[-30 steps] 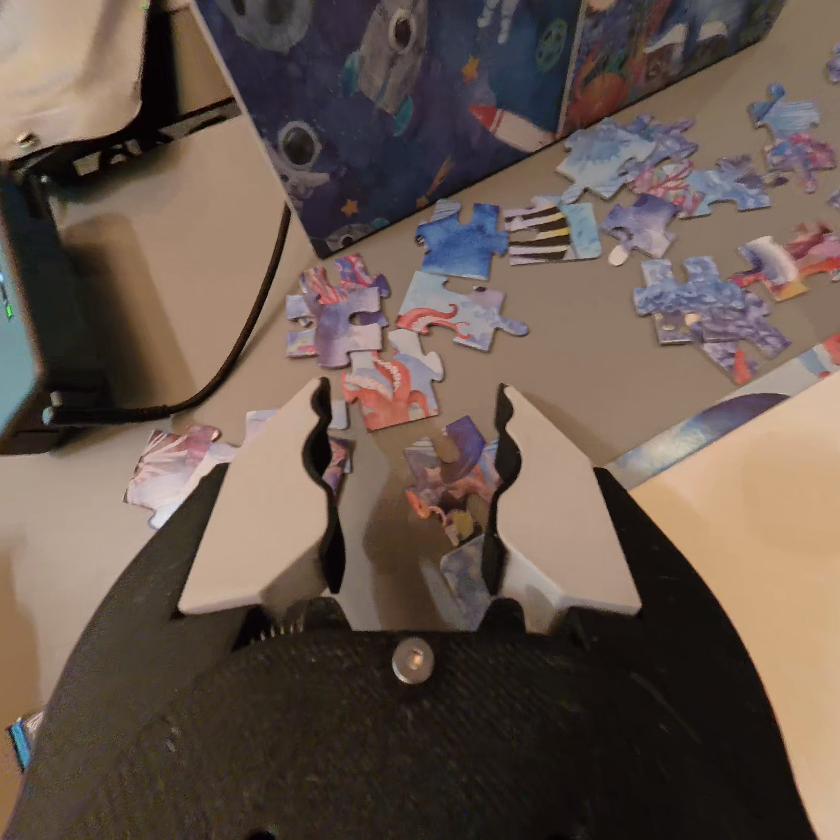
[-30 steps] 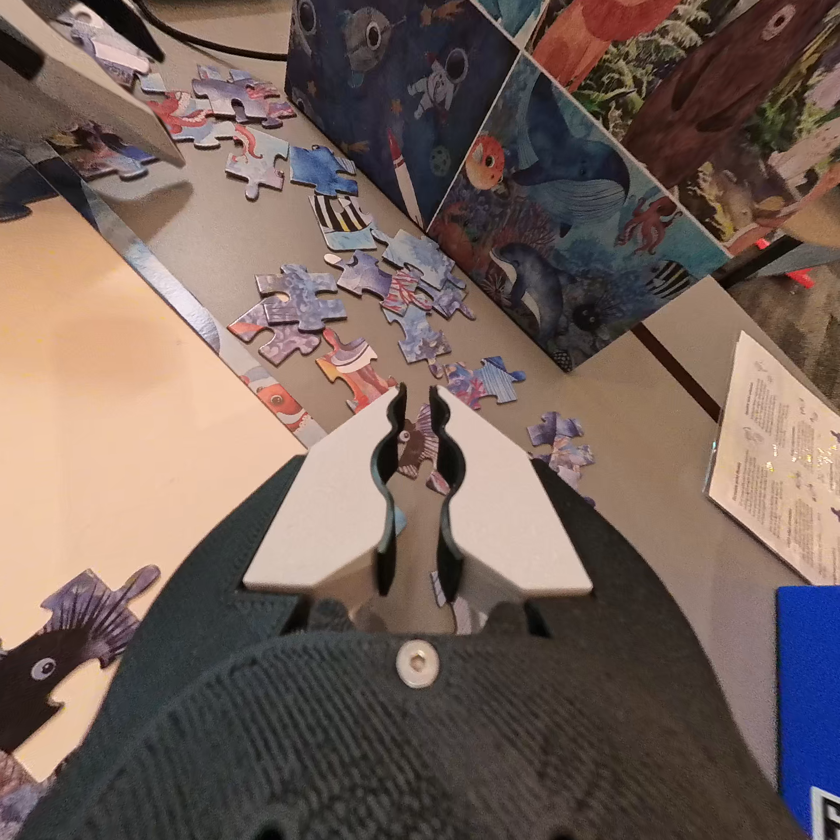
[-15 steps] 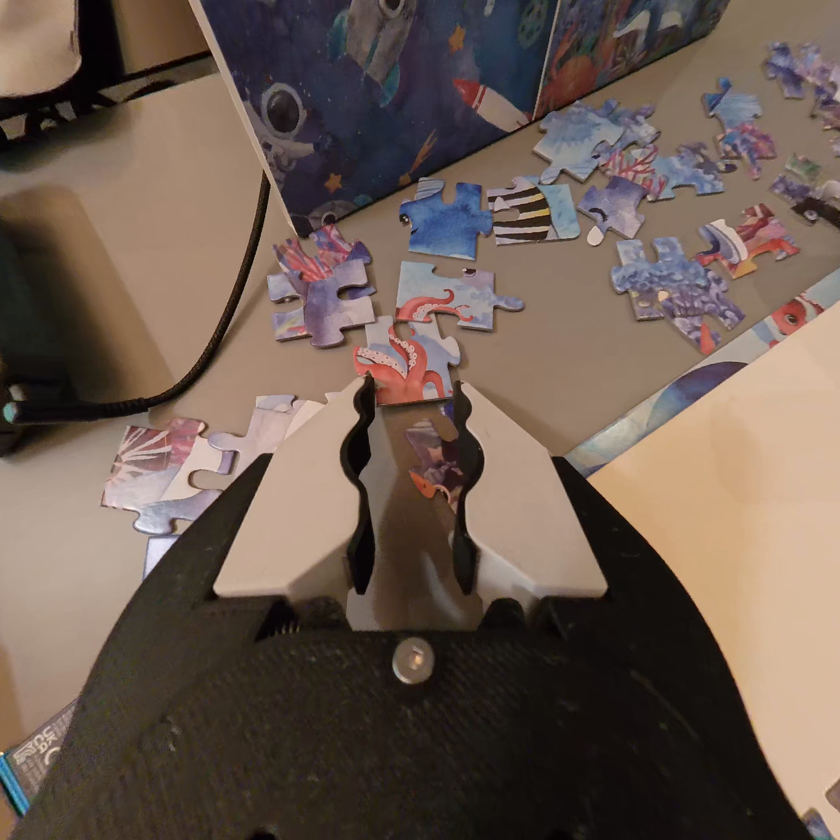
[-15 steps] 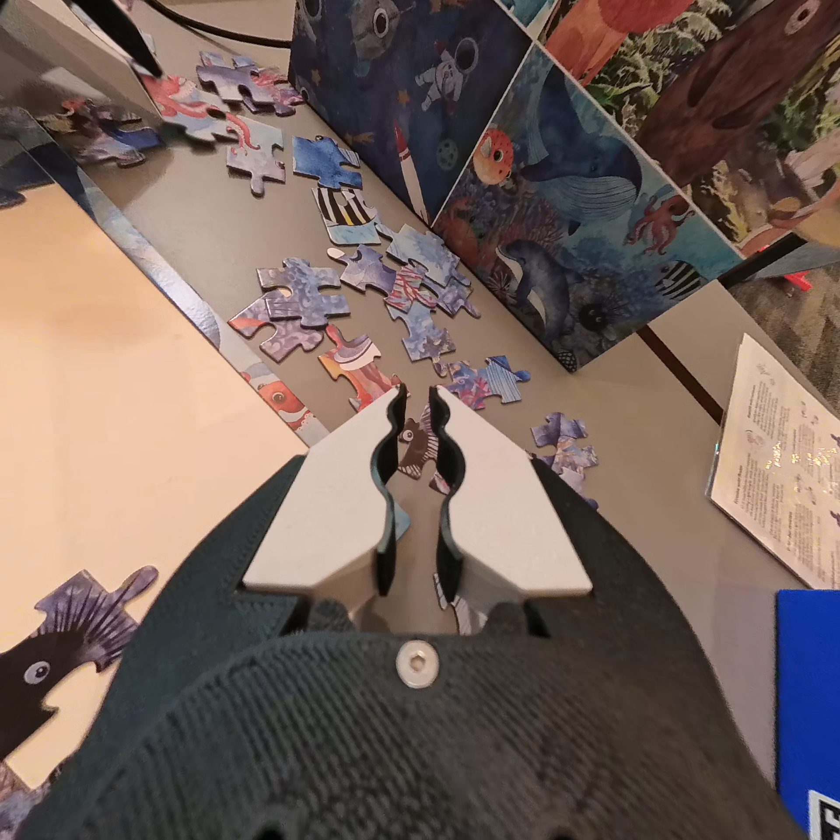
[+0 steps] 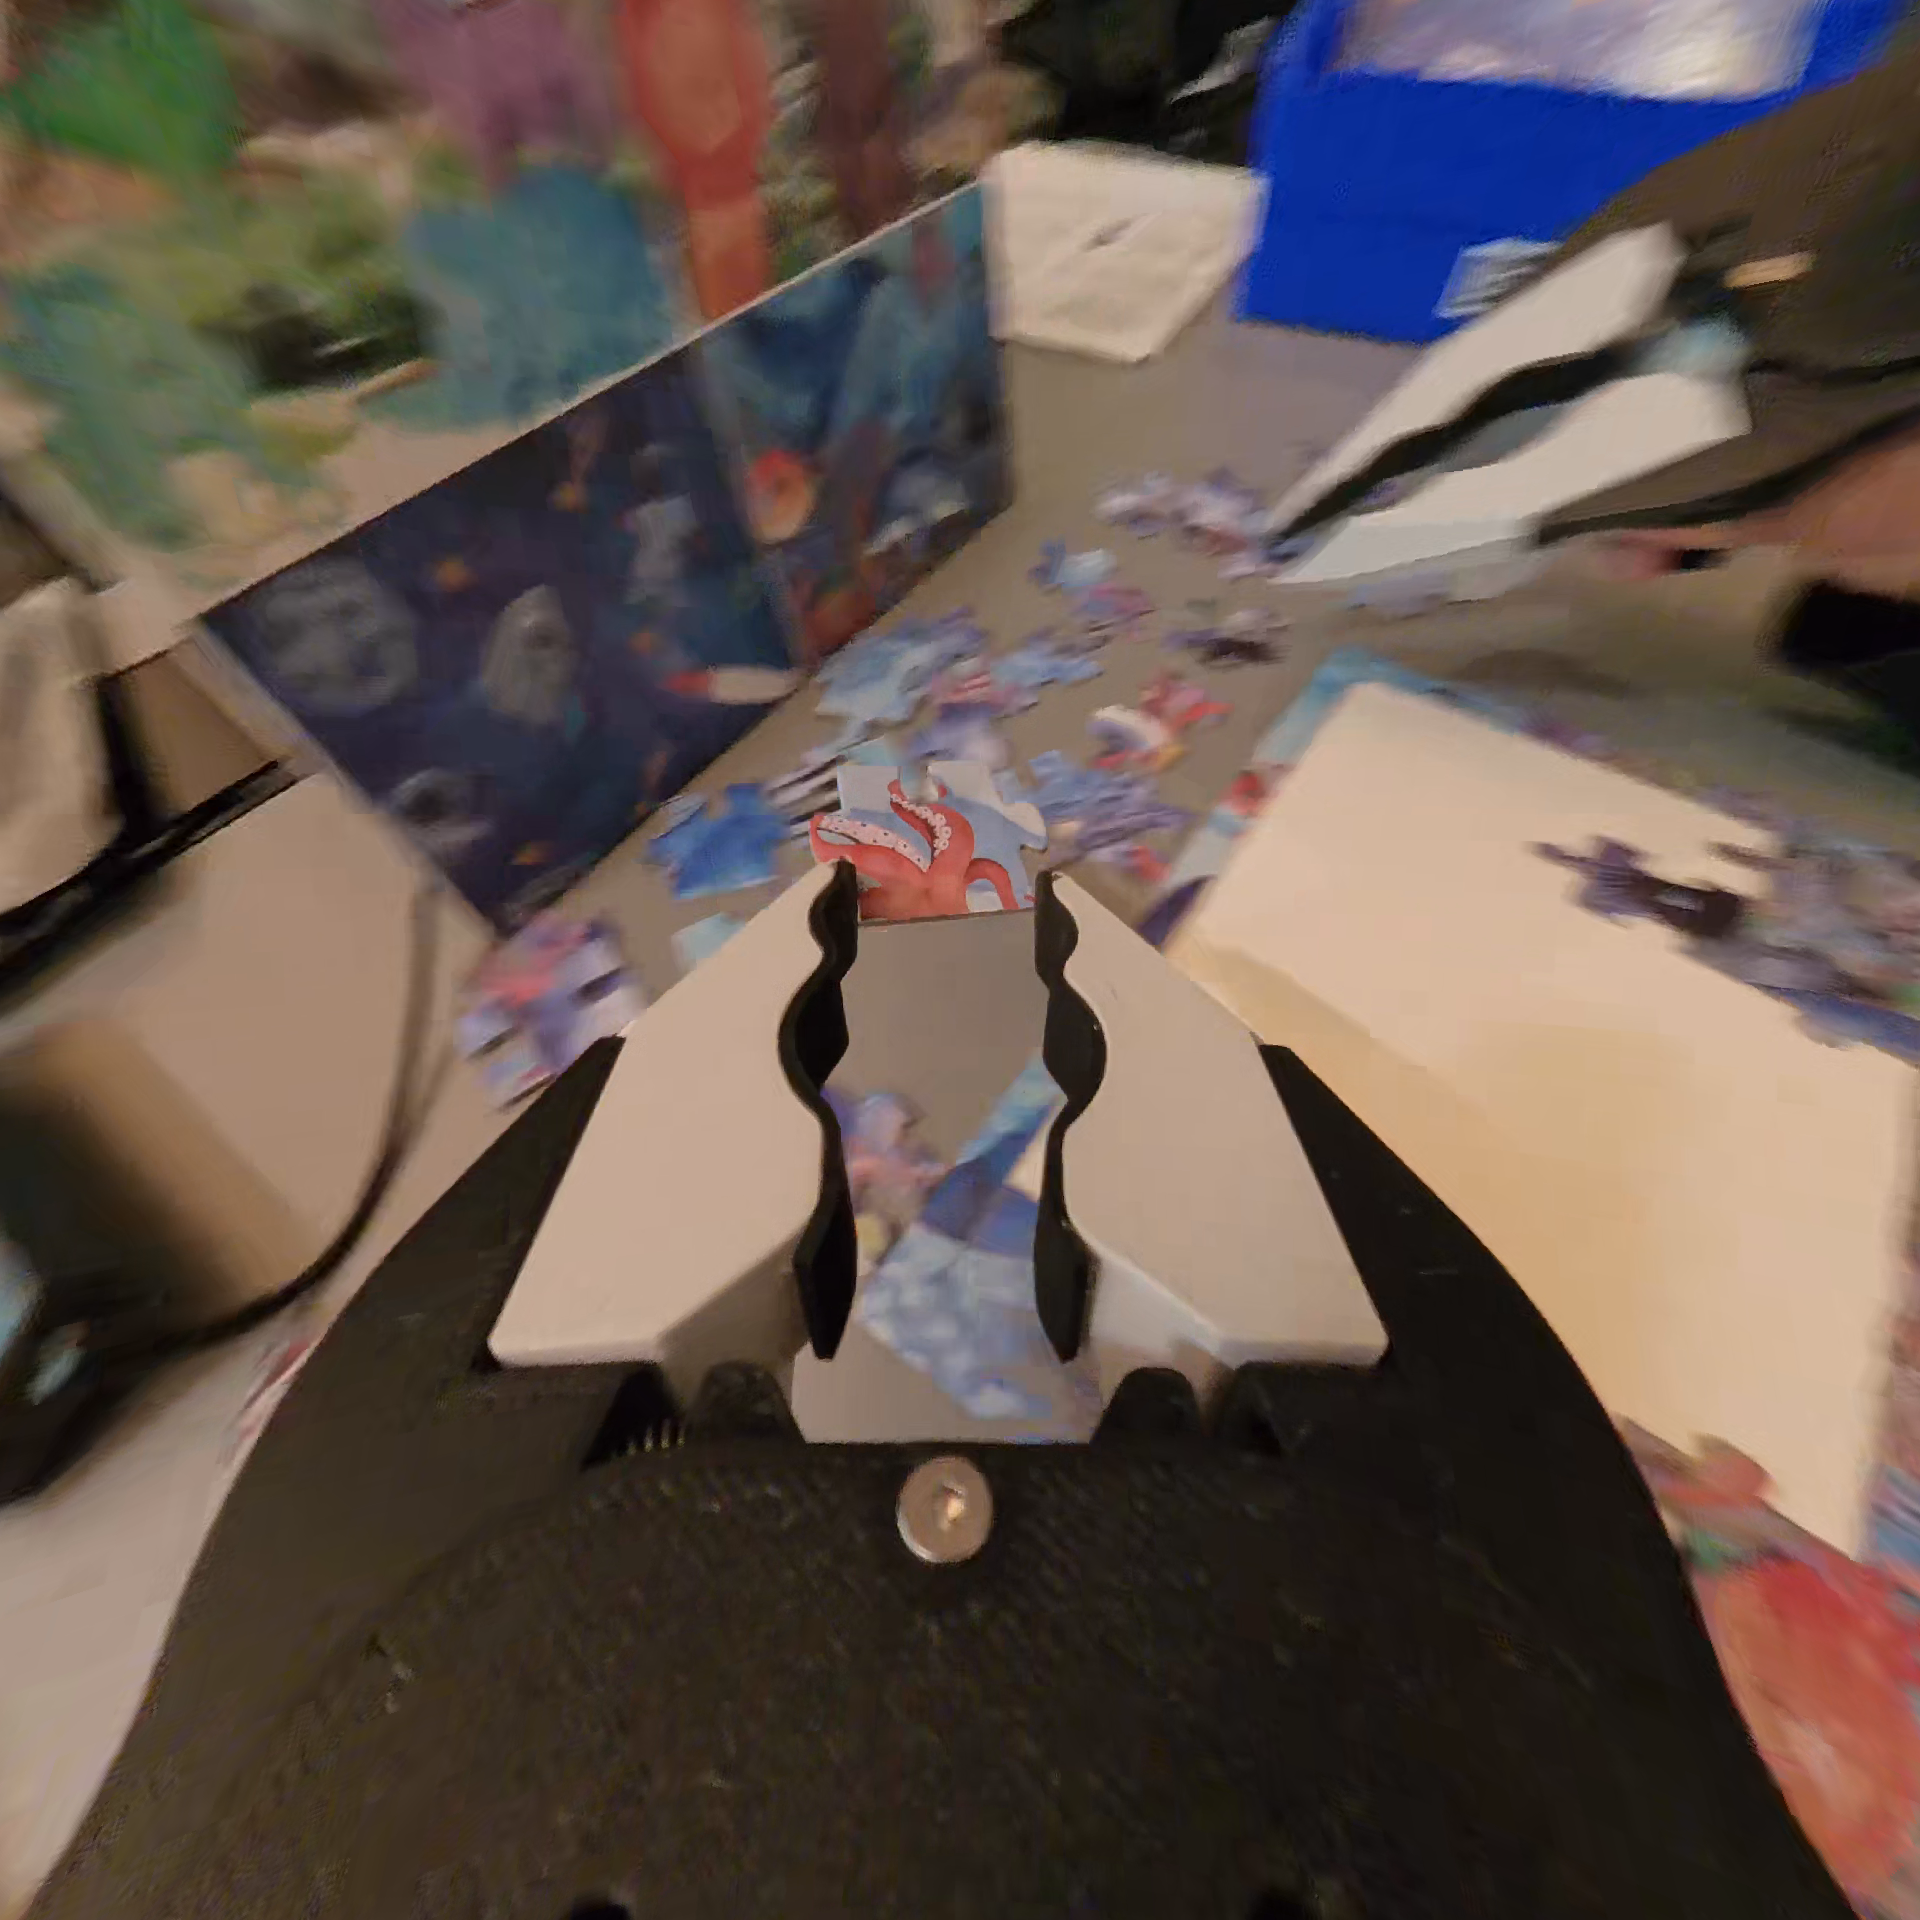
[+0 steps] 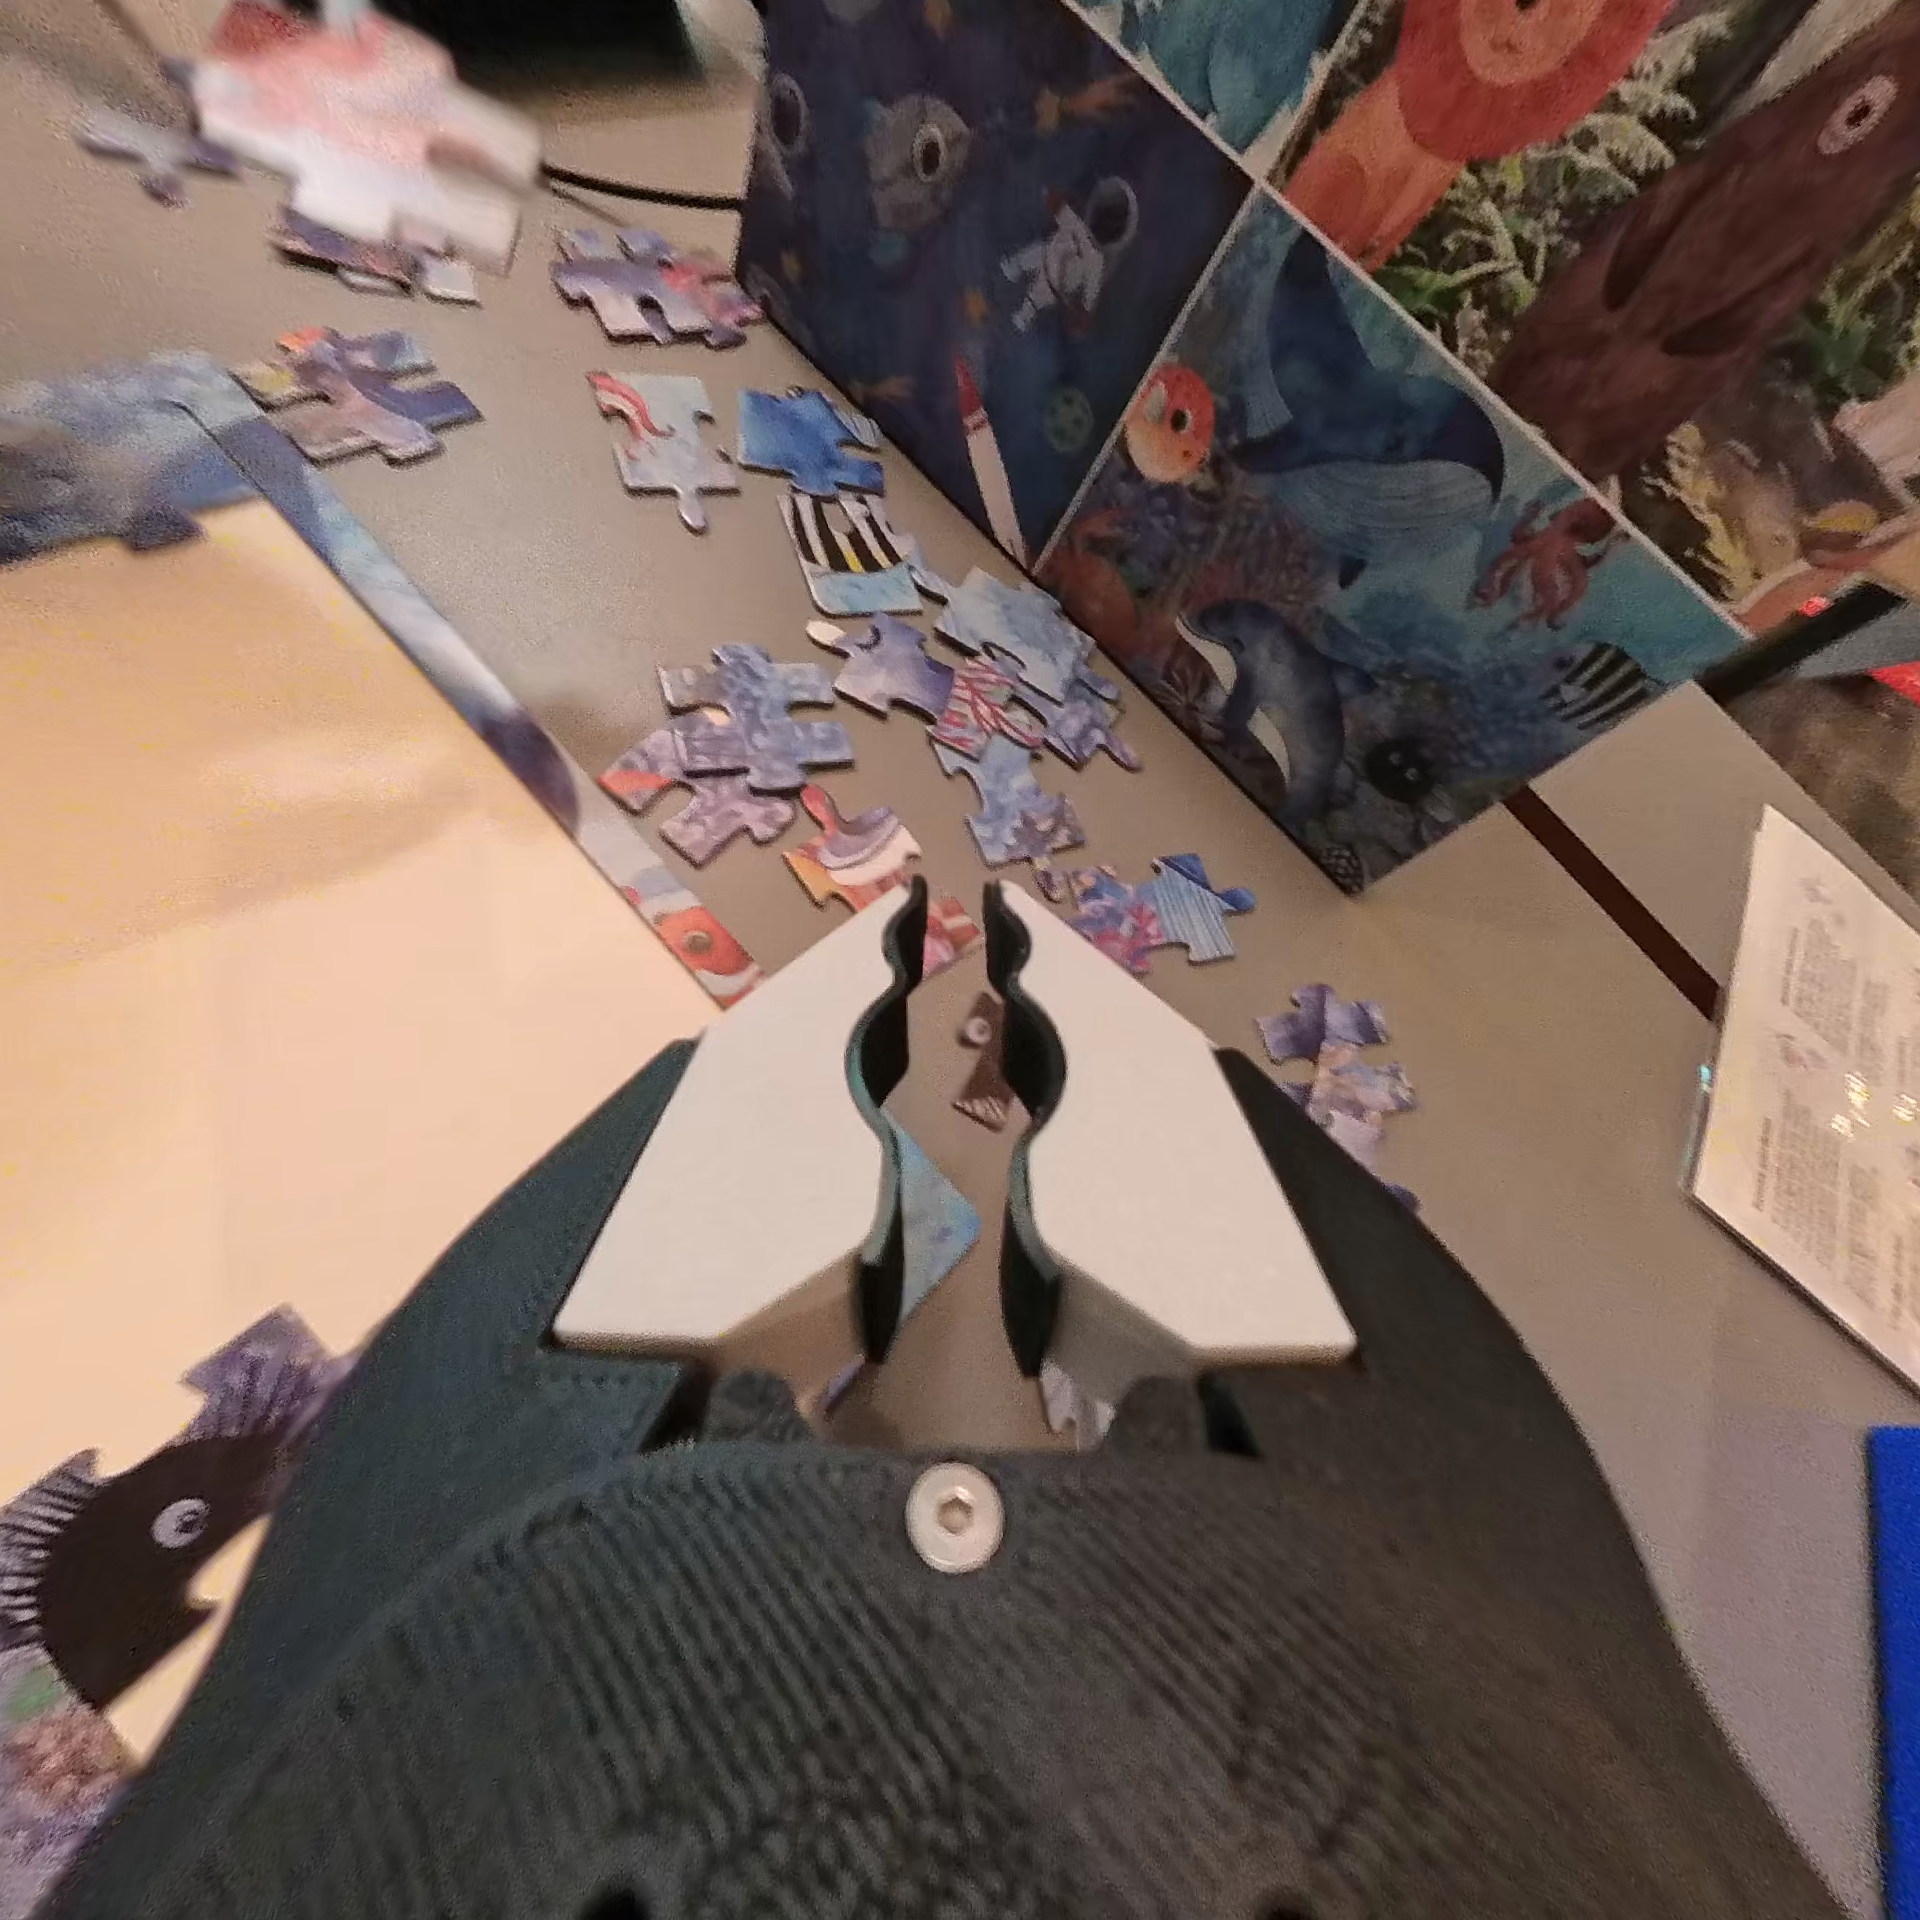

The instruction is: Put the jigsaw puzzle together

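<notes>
A grey table (image 6: 1558,1039) carries the tall illustrated puzzle box (image 6: 1299,436), standing at the far side, and the cream puzzle tray (image 6: 260,883) beside it. Loose jigsaw pieces (image 6: 758,727) lie scattered on the table between box and tray. The left gripper (image 5: 943,896) pinches an octopus piece (image 5: 925,842) at its fingertips, lifted clear of the table. The right gripper (image 6: 951,914) hangs over the pieces, jaws slightly parted, holding nothing, with a dark piece (image 6: 982,1060) lying below the gap
</notes>
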The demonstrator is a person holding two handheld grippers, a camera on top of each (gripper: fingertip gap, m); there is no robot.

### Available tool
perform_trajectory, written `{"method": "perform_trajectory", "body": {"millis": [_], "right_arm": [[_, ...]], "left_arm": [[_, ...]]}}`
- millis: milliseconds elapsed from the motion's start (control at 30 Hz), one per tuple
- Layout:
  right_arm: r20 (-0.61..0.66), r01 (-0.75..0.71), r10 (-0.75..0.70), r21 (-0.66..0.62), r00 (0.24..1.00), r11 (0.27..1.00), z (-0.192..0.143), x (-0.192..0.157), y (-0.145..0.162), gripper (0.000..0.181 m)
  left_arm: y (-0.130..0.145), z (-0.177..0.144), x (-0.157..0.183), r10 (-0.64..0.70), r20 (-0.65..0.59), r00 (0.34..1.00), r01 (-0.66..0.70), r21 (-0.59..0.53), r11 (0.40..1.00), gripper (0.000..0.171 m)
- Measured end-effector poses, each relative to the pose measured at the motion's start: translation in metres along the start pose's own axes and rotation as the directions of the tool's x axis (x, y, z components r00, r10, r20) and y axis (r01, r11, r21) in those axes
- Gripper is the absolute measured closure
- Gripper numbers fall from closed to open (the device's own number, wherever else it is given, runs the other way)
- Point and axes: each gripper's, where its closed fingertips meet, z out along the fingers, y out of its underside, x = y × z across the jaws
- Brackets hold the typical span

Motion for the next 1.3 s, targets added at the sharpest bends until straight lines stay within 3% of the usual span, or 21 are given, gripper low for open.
{"method": "perform_trajectory", "body": {"millis": [67, 133, 200, 267, 433, 600, 667, 733, 800, 867, 1000, 1300], "right_arm": [[0.04, -0.02, 0.019, 0.04, 0.999, 0.999, -0.002, -0.007, -0.008, 0.171], [0.052, -0.031, 0.028, 0.06, 0.998, 0.998, -0.004, -0.01, -0.012, 0.171], [0.047, -0.029, 0.026, 0.063, 0.999, 0.998, -0.004, -0.009, -0.013, 0.171], [0.049, -0.029, 0.026, 0.058, 0.998, 0.998, -0.004, -0.01, -0.012, 0.171], [0.058, -0.026, 0.023, 0.048, 0.998, 0.999, -0.001, -0.012, -0.01, 0.171], [0.08, -0.01, 0.006, 0.051, 0.997, 0.999, -0.001, -0.02, -0.012, 0.169], [0.151, 0.004, -0.014, 0.068, 0.988, 0.998, -0.002, -0.035, -0.016, 0.165], [0.318, 0.023, -0.05, 0.086, 0.947, 0.996, -0.006, -0.067, -0.02, 0.163], [0.506, 0.037, -0.083, 0.101, 0.858, 0.994, -0.017, -0.106, -0.02, 0.159], [0.632, 0.061, -0.098, 0.081, 0.769, 0.995, -0.026, -0.134, -0.014, 0.143], [0.693, 0.138, -0.087, -0.018, 0.716, 0.99, -0.023, -0.155, 0.008, 0.126], [0.775, 0.16, -0.026, -0.097, 0.631, 0.982, -0.033, -0.175, 0.019, 0.125]], "left_arm": [[-0.004, -0.004, 0.044, 0.06, -0.242, 0.968, -0.054, 0.03, 0.998, 0.14], [0.006, -0.01, 0.086, 0.116, -0.455, 0.883, -0.122, 0.016, 0.992, 0.14], [0.023, -0.013, 0.119, 0.116, -0.596, 0.795, -0.176, -0.043, 0.983, 0.14], [0.044, -0.009, 0.138, 0.113, -0.658, 0.744, -0.251, -0.119, 0.961, 0.14], [0.083, 0.007, 0.145, 0.196, -0.638, 0.745, -0.424, -0.226, 0.877, 0.139], [0.081, 0.013, 0.12, 0.235, -0.537, 0.81, -0.419, -0.249, 0.873, 0.131], [0.08, 0.015, 0.108, 0.251, -0.486, 0.837, -0.413, -0.26, 0.873, 0.131], [0.079, 0.015, 0.106, 0.247, -0.48, 0.842, -0.402, -0.254, 0.88, 0.131], [0.077, 0.011, 0.116, 0.217, -0.526, 0.822, -0.387, -0.237, 0.891, 0.129], [0.075, 0.009, 0.127, 0.2, -0.565, 0.801, -0.38, -0.221, 0.898, 0.12], [0.086, 0.017, 0.123, 0.256, -0.521, 0.814, -0.44, -0.267, 0.857, 0.111], [0.081, 0.024, 0.104, 0.297, -0.419, 0.858, -0.432, -0.276, 0.859, 0.104]]}}
